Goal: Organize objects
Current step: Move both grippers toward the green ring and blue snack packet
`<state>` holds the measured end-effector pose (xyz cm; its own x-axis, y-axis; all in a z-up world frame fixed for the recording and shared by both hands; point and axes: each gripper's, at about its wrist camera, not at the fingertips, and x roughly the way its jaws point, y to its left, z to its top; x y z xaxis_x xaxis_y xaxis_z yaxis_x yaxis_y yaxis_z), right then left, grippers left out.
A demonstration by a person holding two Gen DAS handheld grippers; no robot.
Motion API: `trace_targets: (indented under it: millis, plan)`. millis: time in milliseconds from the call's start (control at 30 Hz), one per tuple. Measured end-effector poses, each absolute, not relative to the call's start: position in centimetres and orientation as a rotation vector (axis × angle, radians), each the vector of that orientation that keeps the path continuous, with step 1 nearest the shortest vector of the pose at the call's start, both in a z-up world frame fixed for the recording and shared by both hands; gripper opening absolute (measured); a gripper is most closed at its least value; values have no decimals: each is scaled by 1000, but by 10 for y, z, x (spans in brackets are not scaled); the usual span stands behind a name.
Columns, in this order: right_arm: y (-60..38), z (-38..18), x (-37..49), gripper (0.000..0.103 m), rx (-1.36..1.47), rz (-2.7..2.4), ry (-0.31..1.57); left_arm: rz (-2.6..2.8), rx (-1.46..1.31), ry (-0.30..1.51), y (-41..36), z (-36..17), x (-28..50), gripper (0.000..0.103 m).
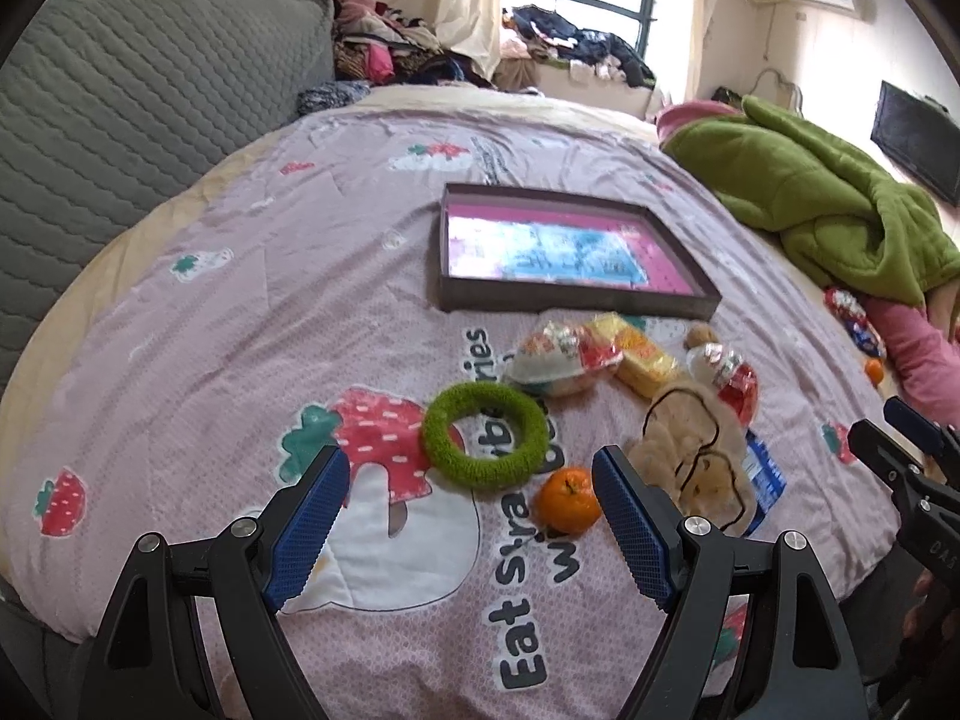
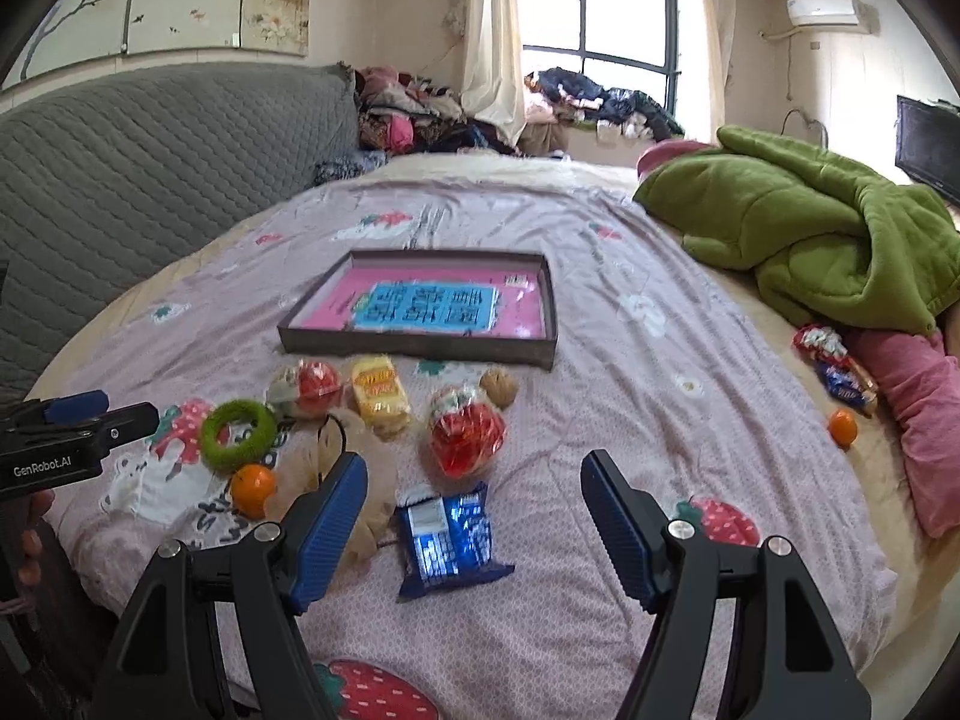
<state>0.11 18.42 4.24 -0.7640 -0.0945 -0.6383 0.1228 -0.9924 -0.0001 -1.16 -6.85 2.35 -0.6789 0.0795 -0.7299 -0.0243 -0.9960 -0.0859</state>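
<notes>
Both my left gripper (image 1: 471, 516) and right gripper (image 2: 474, 519) hang with jaws released, empty. Nearest, the blue snack packet (image 2: 449, 537) looks light, crinkly, slippery; I'd pinch its sealed edge.

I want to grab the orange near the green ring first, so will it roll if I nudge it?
Probably: the orange is round and lies loose on the quilt. The soft fabric may slow it. It looks firm, so it should hold its shape when gripped.

left claw (image 1: 471, 501) open, green ring (image 1: 485, 437), orange (image 1: 567, 500)
</notes>
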Motion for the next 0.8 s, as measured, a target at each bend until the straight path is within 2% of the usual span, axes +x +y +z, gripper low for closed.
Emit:
trace_targets:
  millis: [367,800]
  plan:
    - [188,15,-6,73,1147,-2775,57,2768,-1339,-82,-59,-9,-22,84]
    - [189,-13,-17,73,1252,-2719,48,2786,-1421,-146,-73,-30,-43,84]
